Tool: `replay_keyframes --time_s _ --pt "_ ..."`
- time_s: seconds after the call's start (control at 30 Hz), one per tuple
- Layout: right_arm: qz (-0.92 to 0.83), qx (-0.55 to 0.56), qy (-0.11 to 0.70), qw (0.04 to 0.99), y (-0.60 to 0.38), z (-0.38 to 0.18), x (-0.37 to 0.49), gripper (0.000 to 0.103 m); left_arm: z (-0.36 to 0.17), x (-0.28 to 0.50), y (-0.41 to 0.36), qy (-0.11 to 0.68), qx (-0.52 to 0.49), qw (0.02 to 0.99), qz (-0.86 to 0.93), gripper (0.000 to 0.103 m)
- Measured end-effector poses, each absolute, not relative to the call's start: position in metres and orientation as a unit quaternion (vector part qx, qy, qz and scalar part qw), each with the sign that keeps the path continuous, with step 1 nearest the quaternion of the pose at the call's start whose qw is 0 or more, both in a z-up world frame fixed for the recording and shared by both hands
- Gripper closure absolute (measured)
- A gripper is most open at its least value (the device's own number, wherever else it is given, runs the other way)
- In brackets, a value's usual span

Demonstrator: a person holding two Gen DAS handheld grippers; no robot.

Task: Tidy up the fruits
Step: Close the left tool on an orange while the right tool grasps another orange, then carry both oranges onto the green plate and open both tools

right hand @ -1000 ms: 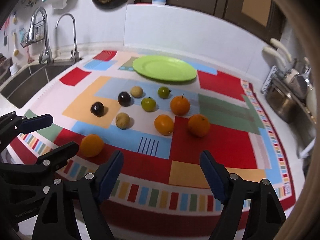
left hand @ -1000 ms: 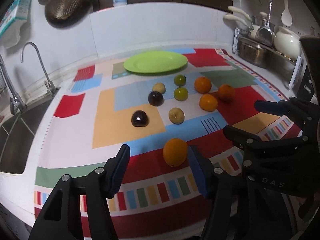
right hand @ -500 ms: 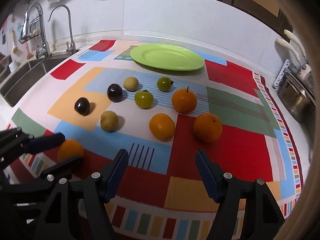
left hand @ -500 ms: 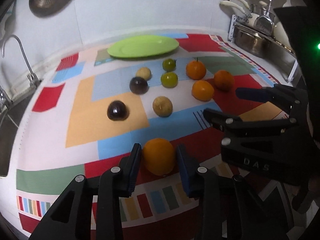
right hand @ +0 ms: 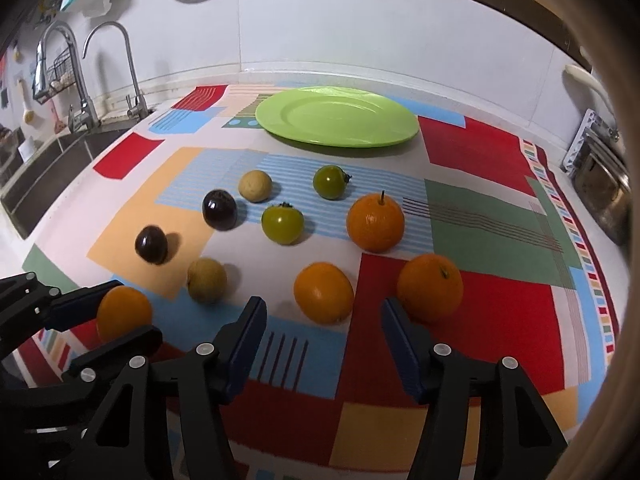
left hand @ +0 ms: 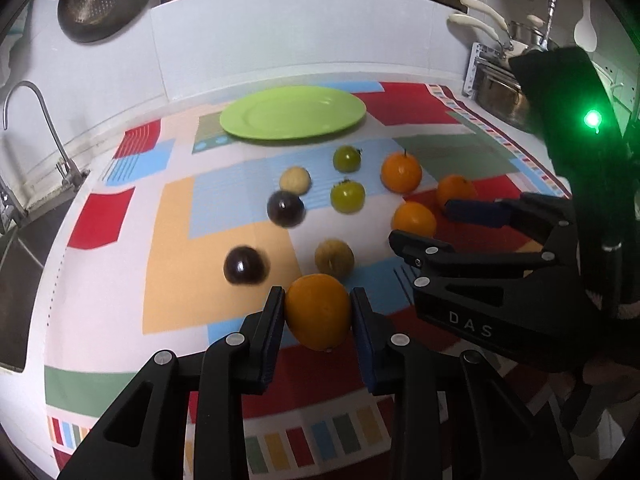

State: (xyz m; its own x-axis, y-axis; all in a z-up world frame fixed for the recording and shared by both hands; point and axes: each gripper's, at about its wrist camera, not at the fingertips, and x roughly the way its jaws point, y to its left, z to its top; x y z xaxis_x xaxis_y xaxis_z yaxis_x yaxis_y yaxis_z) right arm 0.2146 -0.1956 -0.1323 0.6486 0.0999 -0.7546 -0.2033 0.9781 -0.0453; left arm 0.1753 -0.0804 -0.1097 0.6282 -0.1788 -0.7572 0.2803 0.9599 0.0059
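The patchwork tablecloth (right hand: 480, 312) is filling both views, with the sink (right hand: 48, 168) sitting at the left edge and the green plate (right hand: 336, 118) lying bare at upper centre; between the plate and the grippers the loose fruit is spreading across mid-frame: three oranges (right hand: 375, 222), two green tomatoes (right hand: 282, 224), two dark plums (right hand: 219, 209) and two pale tan fruits (right hand: 207, 280) (too small to name more closely). The right gripper (right hand: 322, 344) is hovering low at the bottom of its own view, its fingers standing wide apart with nothing between them, an orange lying just beyond the gap. The left gripper (left hand: 318, 312) is the one that is changing things: a second ago its blue pads (left hand: 276, 316) were standing well apart with the nearest orange (left hand: 318, 311) still ahead of them; half a second ago they were narrowing around it; now they are pressing on both sides of that orange at lower centre, and it seems to be riding clear of the cloth. So the first fruit is probably secured, and a carry toward the plate looks like the next step.
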Motion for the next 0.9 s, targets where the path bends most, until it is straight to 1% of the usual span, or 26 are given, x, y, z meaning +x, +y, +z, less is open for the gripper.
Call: replay_keyframes --time_s 0.1,0.23,0.3,0.33,0.6,0.9 --pt "0.083 -0.056 0.410 0.907 -0.197 -0.132 0.220 0.049 -0.108 0.182 -0.080 0.417 0.055 0.899 -0.126 0.070" --pt "0.092 -0.050 0.415 0.904 -0.198 -0.133 0.226 0.057 -0.105 0.189 -0.079 0.420 0.050 0.897 -0.124 0.070" --pt "0.096 -0.044 0.419 0.902 -0.199 -0.135 0.229 0.062 -0.104 0.192 -0.078 0.425 0.048 0.896 -0.120 0.070" --pt "0.096 -0.043 0.422 0.900 -0.199 -0.136 0.230 0.068 -0.103 0.193 -0.077 0.425 0.045 0.896 -0.120 0.070" --pt "0.092 -0.028 0.429 0.898 -0.200 -0.134 0.232 0.069 -0.096 0.214 -0.062 0.438 0.029 0.889 -0.131 0.070" --pt "0.063 0.011 0.404 0.912 -0.198 -0.080 0.244 0.069 -0.064 0.259 -0.052 0.418 0.043 0.888 -0.189 0.070"
